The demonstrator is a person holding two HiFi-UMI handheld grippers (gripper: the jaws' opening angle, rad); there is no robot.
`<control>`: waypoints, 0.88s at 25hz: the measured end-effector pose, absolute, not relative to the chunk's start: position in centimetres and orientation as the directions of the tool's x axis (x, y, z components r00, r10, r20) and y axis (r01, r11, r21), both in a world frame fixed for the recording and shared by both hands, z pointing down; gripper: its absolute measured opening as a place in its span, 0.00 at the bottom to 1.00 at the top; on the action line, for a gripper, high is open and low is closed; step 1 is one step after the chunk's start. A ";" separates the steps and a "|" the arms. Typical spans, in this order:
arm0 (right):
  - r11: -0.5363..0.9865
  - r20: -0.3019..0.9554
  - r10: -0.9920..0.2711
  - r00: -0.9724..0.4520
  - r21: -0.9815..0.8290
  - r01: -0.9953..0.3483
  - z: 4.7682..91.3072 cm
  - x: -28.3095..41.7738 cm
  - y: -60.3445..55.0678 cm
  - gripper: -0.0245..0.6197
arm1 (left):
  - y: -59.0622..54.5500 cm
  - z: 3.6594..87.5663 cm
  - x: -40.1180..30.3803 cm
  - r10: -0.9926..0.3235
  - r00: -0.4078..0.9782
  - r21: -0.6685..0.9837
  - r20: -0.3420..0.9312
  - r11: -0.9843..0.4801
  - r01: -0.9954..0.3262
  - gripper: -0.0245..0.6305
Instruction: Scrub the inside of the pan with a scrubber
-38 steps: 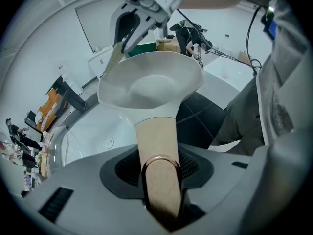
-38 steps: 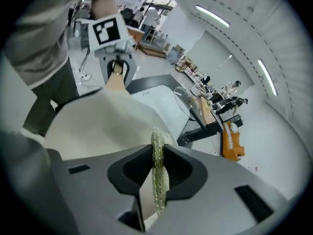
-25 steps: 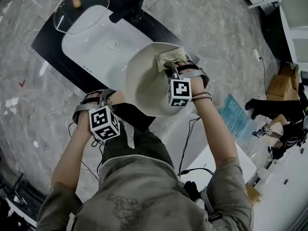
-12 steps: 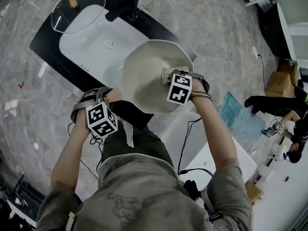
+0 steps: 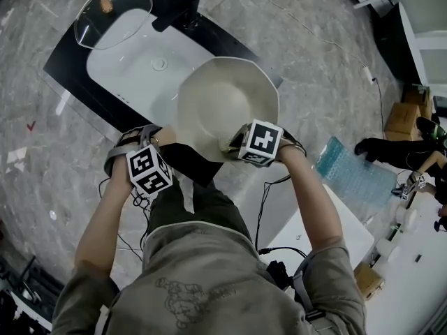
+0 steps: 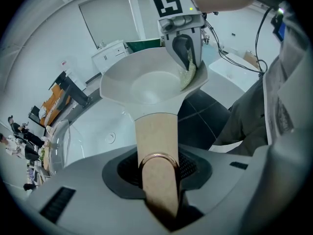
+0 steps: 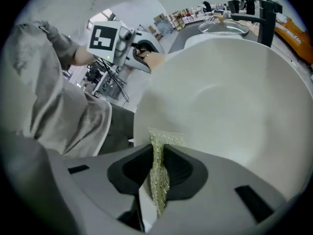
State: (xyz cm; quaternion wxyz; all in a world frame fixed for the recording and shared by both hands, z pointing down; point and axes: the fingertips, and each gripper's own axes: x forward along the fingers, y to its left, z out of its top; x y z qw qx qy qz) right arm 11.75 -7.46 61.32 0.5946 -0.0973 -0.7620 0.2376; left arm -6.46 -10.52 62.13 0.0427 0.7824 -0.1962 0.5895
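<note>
Pan (image 5: 225, 103), tilted above the near edge of the sink (image 5: 129, 61), its handle (image 6: 157, 141) gripped by the left gripper (image 6: 159, 177), whose jaws have just been closing, may twist loose if the right gripper (image 7: 157, 175), clamping the scrubber (image 7: 165, 138) at the rim, presses hard.

One pan (image 5: 223, 103), one scrubber (image 7: 157, 182), two tools (image 5: 148, 138) (image 5: 236, 145)

light: bright, even, overhead | shadows: soft | edges: fisheye-warped, dark vignette | focus: sharp
</note>
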 end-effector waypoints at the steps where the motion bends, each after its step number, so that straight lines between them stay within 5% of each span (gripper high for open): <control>1: 0.856 0.842 0.444 -0.306 -0.499 -0.133 61.1 11.0 -7.0 0.17 | -10.5 62.2 -6.5 -0.258 0.227 -0.166 0.939 -0.919 -0.359 0.26; 10: 0.791 0.688 0.400 -0.605 -0.593 -0.151 58.2 5.1 -7.3 0.17 | -10.7 62.1 -6.5 -0.279 0.214 -0.189 0.936 -0.913 -0.361 0.27; 22: 0.843 0.531 -0.126 -0.838 -0.388 -0.373 51.0 2.0 -13.6 0.16 | -10.1 57.2 -6.6 -0.339 0.300 -0.172 0.891 -0.867 -0.468 0.35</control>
